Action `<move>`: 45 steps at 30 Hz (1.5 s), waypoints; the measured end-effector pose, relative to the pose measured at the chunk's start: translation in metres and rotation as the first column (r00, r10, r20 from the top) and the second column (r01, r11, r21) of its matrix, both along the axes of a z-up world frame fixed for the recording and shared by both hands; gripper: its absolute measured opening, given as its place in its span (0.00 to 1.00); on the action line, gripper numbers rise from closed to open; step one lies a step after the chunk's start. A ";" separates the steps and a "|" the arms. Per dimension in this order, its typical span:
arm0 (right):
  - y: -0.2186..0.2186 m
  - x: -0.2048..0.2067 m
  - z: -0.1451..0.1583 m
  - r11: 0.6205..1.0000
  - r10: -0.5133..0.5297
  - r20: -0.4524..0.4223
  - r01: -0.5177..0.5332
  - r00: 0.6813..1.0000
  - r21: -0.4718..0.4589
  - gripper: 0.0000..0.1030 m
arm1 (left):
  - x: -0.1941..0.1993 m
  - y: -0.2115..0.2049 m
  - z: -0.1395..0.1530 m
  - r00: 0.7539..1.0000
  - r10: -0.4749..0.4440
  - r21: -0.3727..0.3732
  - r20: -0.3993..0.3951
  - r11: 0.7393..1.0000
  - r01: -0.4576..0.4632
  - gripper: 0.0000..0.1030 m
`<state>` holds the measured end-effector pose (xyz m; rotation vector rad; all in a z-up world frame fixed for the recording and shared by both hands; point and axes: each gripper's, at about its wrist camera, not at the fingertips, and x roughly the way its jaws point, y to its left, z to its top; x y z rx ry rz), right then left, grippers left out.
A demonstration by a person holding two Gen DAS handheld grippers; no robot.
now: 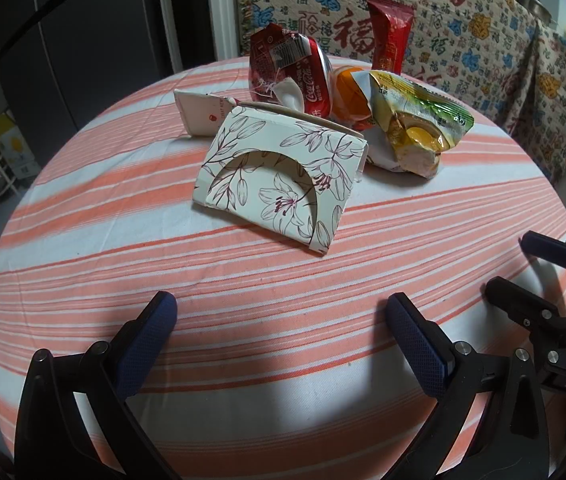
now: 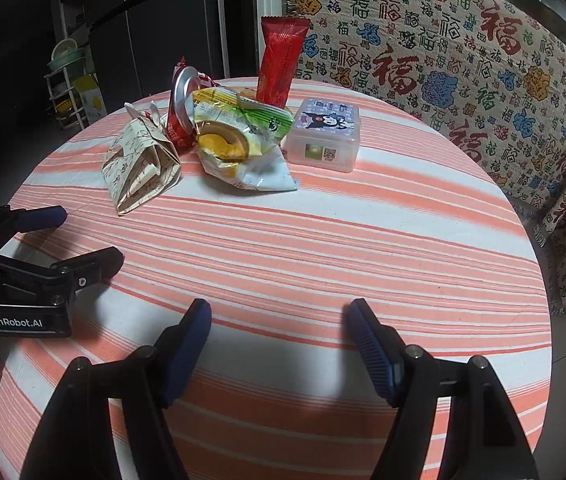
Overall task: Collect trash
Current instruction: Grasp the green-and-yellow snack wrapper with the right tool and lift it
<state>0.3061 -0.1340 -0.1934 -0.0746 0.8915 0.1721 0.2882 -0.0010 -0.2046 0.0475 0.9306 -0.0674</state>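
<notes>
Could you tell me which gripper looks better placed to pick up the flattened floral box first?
Left, probably. The floral box lies straight ahead of the open left gripper; from the right gripper it sits off to the side.

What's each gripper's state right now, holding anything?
Left gripper: open, empty, above the striped tablecloth.
Right gripper: open, holding nothing.

Striped round table (image 2: 363,240) — patterned throw (image 2: 463,60), perhaps sofa.
</notes>
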 end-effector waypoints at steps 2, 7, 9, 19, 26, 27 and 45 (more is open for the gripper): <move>0.001 0.001 0.000 1.000 -0.002 0.000 0.002 1.000 -0.003 0.71 | 0.000 0.000 0.000 1.000 0.000 0.000 0.000 1.000 0.000 1.00; -0.002 0.002 0.000 1.000 -0.003 -0.001 0.003 1.000 0.001 0.71 | 0.000 0.001 0.000 1.000 0.000 0.000 0.000 1.000 0.000 1.00; -0.002 0.001 0.001 1.000 -0.003 -0.002 0.003 1.000 0.002 0.71 | 0.000 0.001 0.000 1.000 -0.001 0.000 0.001 1.000 0.001 1.00; -0.009 0.024 0.001 0.998 0.057 -0.007 -0.057 0.998 -0.005 0.75 | 0.001 0.000 -0.001 1.000 -0.001 0.000 0.001 1.000 0.001 1.00; 0.012 0.075 0.000 0.976 0.216 0.005 -0.216 0.976 -0.031 0.79 | 0.000 0.003 0.000 1.000 0.000 -0.003 0.001 1.000 0.000 1.00; 0.018 0.082 0.001 0.971 0.235 0.014 -0.234 0.972 -0.048 0.79 | -0.002 0.004 0.000 1.000 -0.012 -0.003 -0.004 1.000 0.012 1.00; -0.007 0.035 0.003 0.996 0.090 0.026 -0.090 0.996 0.007 0.35 | 0.018 0.006 0.044 0.990 0.129 -0.110 0.060 0.986 -0.122 1.00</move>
